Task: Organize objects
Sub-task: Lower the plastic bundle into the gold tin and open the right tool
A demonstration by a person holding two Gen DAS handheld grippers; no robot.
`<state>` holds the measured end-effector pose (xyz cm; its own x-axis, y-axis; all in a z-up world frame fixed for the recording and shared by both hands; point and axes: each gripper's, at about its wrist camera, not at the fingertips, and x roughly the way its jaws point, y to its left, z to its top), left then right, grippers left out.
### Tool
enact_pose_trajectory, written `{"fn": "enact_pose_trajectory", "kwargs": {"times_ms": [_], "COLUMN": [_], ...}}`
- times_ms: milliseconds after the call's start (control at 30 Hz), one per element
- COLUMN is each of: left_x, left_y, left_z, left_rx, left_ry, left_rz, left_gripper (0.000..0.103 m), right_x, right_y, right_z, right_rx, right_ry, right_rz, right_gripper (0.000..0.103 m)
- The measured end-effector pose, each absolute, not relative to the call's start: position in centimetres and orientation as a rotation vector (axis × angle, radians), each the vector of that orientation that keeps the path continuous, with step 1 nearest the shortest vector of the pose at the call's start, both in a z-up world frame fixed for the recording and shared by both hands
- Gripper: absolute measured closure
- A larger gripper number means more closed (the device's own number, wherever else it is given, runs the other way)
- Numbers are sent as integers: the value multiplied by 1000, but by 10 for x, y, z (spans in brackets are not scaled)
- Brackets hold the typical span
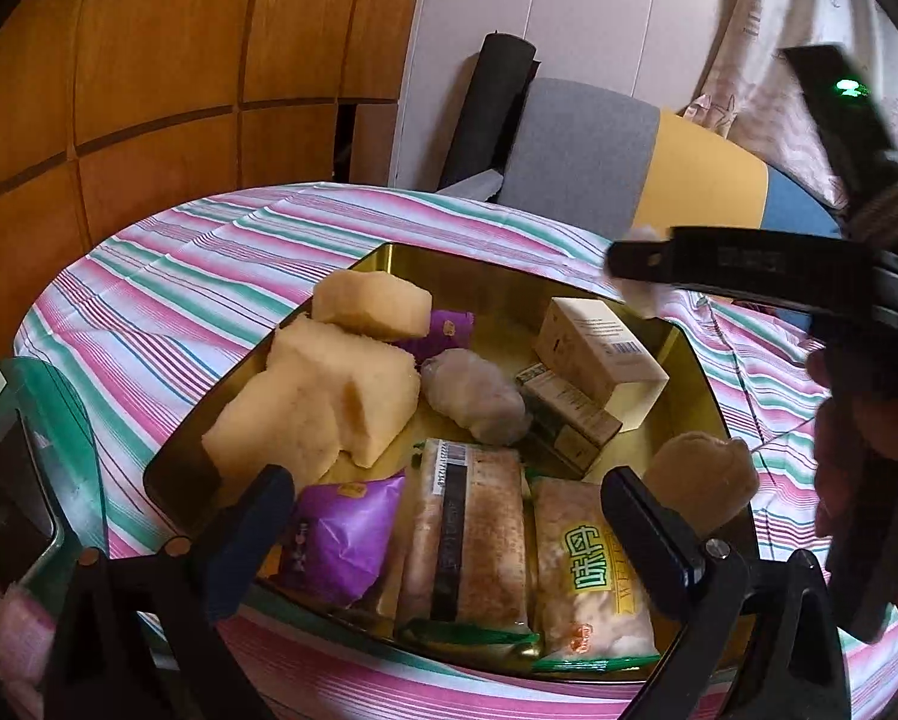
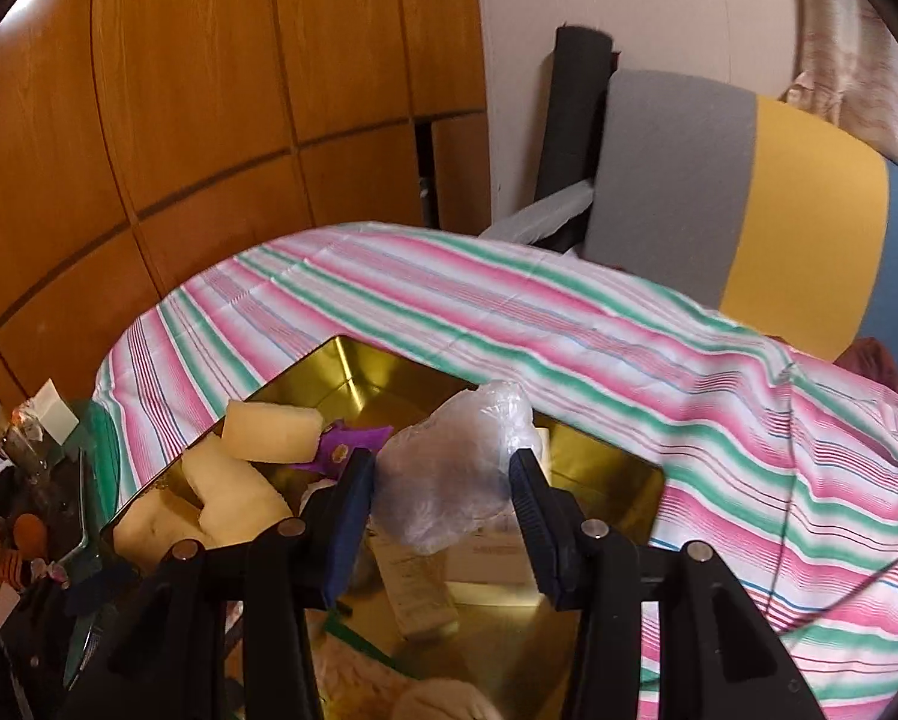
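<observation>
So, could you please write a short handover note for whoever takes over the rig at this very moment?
Right gripper: shut on a clear plastic-wrapped bun, held above the gold metal tin.
Left gripper: open, empty, hovering over the tin's near edge.
In the tin: pale yellow sponge blocks, purple packets, long wrapped snack bars, a cream carton, a dark small box.
Done: most items packed.
Left: lower the bun into the free gold patch, release. The clutter beside the tin may need sorting.

Snack packets (image 1: 467,516) fill the gold tin (image 1: 509,276).
</observation>
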<state>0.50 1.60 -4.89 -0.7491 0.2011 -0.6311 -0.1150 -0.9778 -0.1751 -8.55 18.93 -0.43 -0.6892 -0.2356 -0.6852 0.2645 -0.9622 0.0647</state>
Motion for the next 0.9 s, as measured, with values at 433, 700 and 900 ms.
{"fn": "enact_pose_trajectory", "kwargs": {"times_ms": [433, 700, 900], "left_x": [0, 1, 2], "left_y": [-13, -15, -18], "left_z": [-55, -52, -54], "left_rx": [-1032, -1021, -1047], "left_ry": [-264, -279, -288], "left_rz": [2828, 2832, 2835], "left_gripper": [0, 0, 0], "right_x": [-112, -124, -135], "right_y": [154, 146, 143], "right_z": [-29, -35, -44], "right_rx": [1163, 1190, 1233], "right_ry": [177, 214, 226], "right_rz": [-2615, -2613, -2613], "right_gripper": [56, 56, 56]}}
